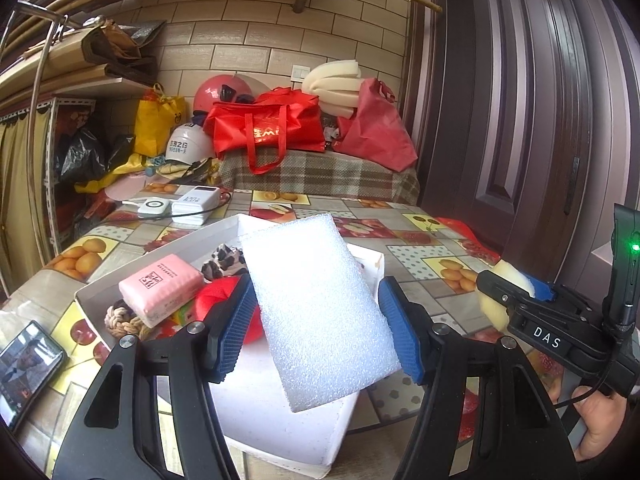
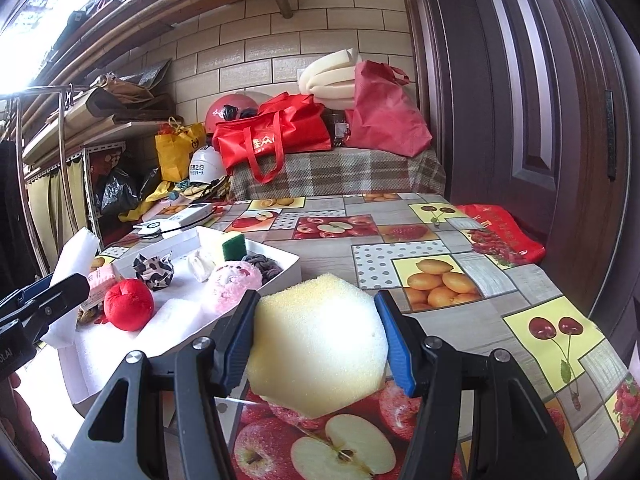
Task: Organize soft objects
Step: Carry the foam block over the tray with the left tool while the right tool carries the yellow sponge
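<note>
My left gripper (image 1: 320, 320) is shut on a white foam slab (image 1: 316, 308) and holds it tilted above the white box (image 1: 280, 432). The box holds a pink tissue pack (image 1: 160, 288), a red plush ball (image 1: 216, 300), a rope knot (image 1: 124, 316) and a spotted cloth ball (image 1: 226, 258). My right gripper (image 2: 316, 340) is shut on a yellow hexagonal sponge (image 2: 320, 344) above the table, right of the box (image 2: 280, 258). The right wrist view also shows the red ball (image 2: 129, 309), a pink plush (image 2: 236, 284) and a green-topped sponge (image 2: 230, 246) in the box. The right gripper also shows in the left wrist view (image 1: 508, 296).
The table has a fruit-print cloth (image 2: 440, 248). A phone (image 1: 28, 364) lies at the left edge. Power banks (image 1: 192, 204) lie at the back. Red bags (image 1: 272, 128), helmets and foam sit on a bench behind. A dark door (image 2: 540, 120) stands on the right.
</note>
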`<action>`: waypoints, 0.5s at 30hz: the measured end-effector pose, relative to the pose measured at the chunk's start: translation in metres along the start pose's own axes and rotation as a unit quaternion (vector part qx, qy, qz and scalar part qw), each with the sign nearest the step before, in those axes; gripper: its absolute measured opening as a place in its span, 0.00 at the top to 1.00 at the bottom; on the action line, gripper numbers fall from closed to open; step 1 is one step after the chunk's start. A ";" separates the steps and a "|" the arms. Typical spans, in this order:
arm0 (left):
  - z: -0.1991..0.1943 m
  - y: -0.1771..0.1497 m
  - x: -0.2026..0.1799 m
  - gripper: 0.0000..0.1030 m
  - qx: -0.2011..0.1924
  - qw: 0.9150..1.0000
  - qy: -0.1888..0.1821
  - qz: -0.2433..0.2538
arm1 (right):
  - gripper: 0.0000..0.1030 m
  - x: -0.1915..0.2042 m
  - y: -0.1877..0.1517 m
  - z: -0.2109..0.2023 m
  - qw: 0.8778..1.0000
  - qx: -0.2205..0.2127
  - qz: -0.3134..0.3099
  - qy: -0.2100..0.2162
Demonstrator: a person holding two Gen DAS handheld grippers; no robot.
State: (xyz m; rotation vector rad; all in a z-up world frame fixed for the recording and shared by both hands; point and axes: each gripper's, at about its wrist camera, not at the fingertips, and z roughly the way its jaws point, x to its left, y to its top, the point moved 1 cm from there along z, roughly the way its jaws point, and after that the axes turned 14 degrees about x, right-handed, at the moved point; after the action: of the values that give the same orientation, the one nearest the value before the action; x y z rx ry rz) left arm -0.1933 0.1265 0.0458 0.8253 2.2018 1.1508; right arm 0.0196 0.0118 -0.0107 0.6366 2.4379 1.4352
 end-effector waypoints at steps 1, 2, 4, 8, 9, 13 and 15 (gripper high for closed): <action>0.000 0.000 0.001 0.39 -0.001 1.000 0.001 -0.002 | 0.43 0.001 0.000 0.000 1.000 0.000 -0.002 0.002; -0.001 0.000 0.003 0.39 -0.002 1.000 0.003 -0.003 | 0.43 0.004 0.000 0.000 1.000 -0.001 -0.004 0.003; -0.001 0.001 0.008 0.39 -0.002 1.000 0.007 -0.009 | 0.43 0.008 0.001 0.001 1.000 0.000 -0.008 0.007; 0.000 0.002 0.017 0.39 -0.003 1.000 0.016 -0.019 | 0.43 0.017 0.002 0.004 1.000 -0.001 -0.016 0.015; 0.000 0.002 0.019 0.39 -0.004 1.000 0.020 -0.021 | 0.43 0.020 0.002 0.005 1.000 -0.002 -0.018 0.017; 0.000 0.003 0.032 0.39 -0.005 0.999 0.036 -0.030 | 0.43 0.034 0.003 0.011 0.999 -0.001 -0.037 0.023; 0.001 0.003 0.040 0.39 -0.005 0.998 0.045 -0.037 | 0.43 0.043 0.003 0.013 0.998 -0.002 -0.050 0.028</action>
State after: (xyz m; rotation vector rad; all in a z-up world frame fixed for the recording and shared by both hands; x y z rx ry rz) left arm -0.2196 0.1571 0.0412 0.6927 2.2786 1.1829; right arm -0.0124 0.0438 -0.0136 0.4729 2.4697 1.4372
